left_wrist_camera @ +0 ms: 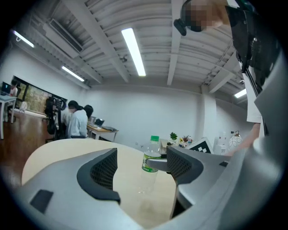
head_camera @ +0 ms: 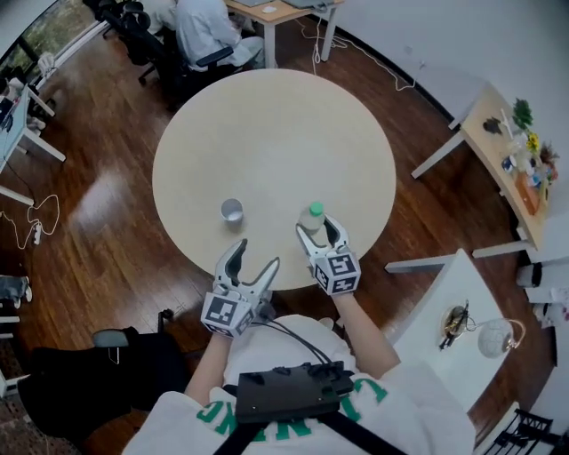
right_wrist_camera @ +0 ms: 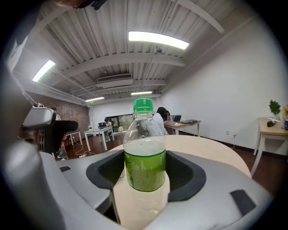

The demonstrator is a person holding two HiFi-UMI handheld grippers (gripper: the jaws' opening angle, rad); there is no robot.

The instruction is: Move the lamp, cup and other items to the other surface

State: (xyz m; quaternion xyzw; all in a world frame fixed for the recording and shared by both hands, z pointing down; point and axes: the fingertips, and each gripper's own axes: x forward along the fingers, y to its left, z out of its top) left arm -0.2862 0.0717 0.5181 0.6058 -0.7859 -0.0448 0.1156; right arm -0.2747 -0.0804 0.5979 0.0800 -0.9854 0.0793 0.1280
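Right gripper [head_camera: 320, 235] — jaws tight round the bottle [right_wrist_camera: 144, 167]

An office: people [head_camera: 206, 32] sit at desks [head_camera: 283, 12] with a laptop [left_wrist_camera: 98, 122].

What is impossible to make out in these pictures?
- Base of the bottle: right gripper view, hidden between the jaws.
- Contents of the cup: head view, too small.
- The dark object beside the lamp: head view, too small.
- Things on the side table: head view, tiny.
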